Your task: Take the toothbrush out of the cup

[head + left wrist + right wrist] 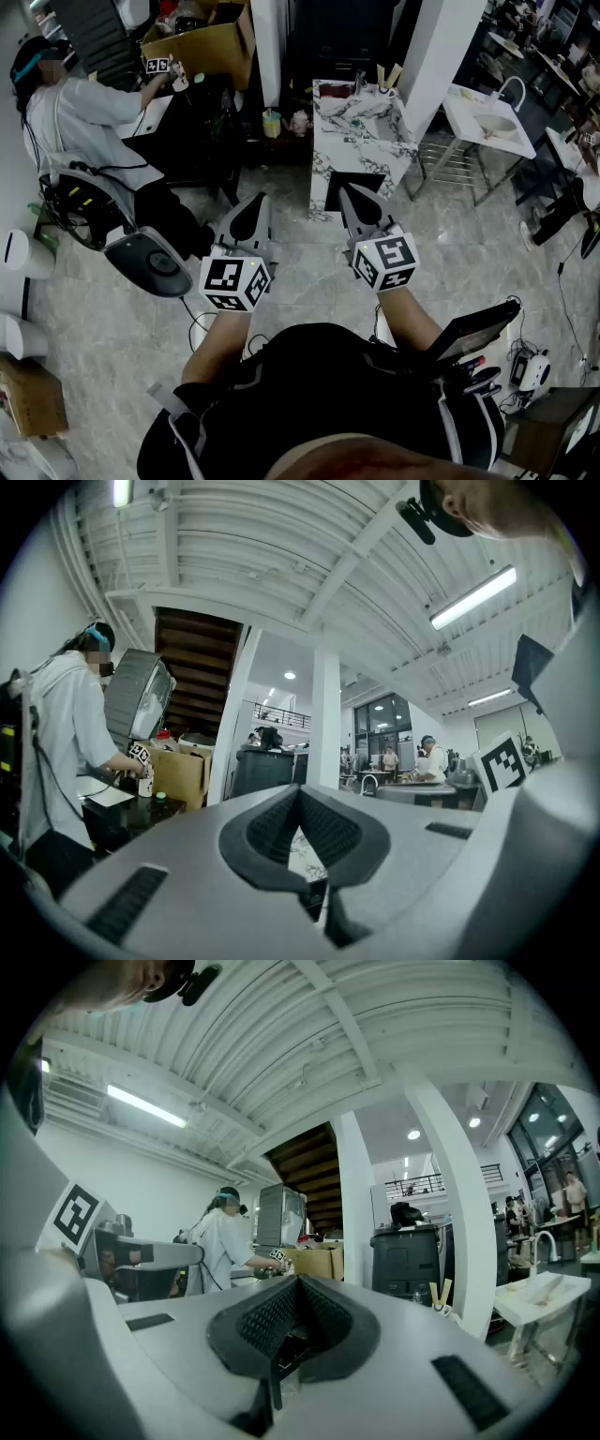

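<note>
Holding left gripper (251,214) level, jaws clenched on nothing. Same for right gripper (352,202): jaws pressed together, empty. Counting two grippers, side by side, well short of the one marble table (356,141) ahead. At its far end, one cup (387,92) with two pale toothbrushes (388,75), probably, upright inside; too small to confirm.

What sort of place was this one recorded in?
Probably an open indoor work hall set up with mock home stations: a marble-patterned counter, a freestanding white sink on a metal frame, and another person working at a black desk beside a cardboard box.
</note>
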A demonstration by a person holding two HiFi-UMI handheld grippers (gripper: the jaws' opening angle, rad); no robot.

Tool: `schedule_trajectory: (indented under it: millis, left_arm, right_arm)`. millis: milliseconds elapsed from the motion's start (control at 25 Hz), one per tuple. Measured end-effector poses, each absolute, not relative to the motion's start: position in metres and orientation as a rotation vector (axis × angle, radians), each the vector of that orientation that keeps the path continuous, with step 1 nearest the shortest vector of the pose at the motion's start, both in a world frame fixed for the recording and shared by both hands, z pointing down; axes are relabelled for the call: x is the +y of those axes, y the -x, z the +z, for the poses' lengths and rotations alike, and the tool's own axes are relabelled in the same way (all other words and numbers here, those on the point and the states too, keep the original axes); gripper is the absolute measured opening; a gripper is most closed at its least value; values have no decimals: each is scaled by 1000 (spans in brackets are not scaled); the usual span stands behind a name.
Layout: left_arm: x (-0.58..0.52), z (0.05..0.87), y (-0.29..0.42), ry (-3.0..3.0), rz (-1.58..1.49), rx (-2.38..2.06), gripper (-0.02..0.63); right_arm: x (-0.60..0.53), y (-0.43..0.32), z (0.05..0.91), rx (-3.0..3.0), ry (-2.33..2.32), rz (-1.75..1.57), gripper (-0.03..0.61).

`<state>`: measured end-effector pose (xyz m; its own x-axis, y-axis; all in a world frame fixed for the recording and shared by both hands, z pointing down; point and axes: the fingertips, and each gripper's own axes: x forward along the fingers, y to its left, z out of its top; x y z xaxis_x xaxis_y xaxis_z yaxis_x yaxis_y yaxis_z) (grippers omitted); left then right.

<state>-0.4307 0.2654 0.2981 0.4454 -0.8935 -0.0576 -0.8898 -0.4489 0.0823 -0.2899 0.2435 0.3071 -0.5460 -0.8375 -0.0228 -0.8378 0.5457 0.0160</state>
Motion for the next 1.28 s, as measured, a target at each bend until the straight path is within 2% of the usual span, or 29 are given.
schedule_trajectory:
  millis: [1280]
  left_arm:
    - [295,306,440,-2676,-184,-1522,3]
  right_arm:
    - [277,312,306,2729,1543,44,23]
